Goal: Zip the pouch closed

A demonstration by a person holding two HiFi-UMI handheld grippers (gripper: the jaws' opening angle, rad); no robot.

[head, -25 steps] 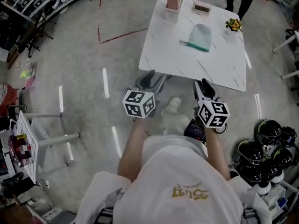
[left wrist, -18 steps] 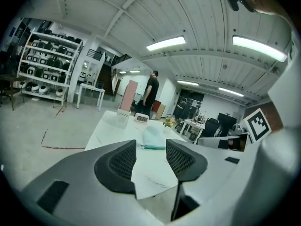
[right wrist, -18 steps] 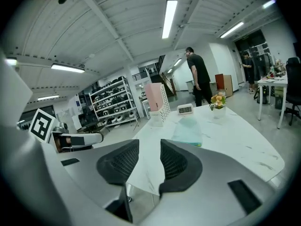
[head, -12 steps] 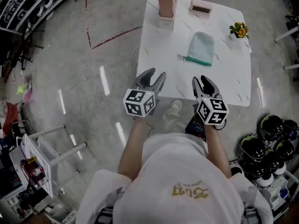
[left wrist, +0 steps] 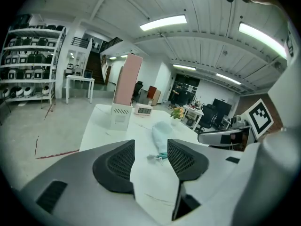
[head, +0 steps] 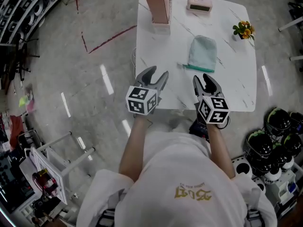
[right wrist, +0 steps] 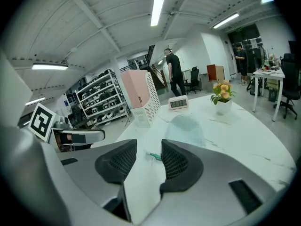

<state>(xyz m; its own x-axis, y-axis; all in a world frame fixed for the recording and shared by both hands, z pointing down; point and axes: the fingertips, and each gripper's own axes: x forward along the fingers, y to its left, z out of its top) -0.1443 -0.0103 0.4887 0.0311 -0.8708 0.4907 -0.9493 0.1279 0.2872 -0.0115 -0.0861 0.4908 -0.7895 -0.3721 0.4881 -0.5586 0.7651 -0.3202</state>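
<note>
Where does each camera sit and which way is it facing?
Head view: on the person's head, looking steeply down at the table and pouch; torso, forearms, left gripper and right gripper show.
Left gripper view: rides the left gripper, looking along its jaws, just opened wider and empty, toward the pouch.
Right gripper view: rides the right gripper, likewise; jaws just opened wider, empty.
Shared: both gripper views show the pouch ahead.

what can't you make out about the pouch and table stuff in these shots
Pouch zip, open or shut: too small in the head view; its zipped edge runs behind a jaw of the left gripper and the right gripper in their views.
Clock digits: too small everywhere.
Pink box top: cut off by the head view's edge.
</note>
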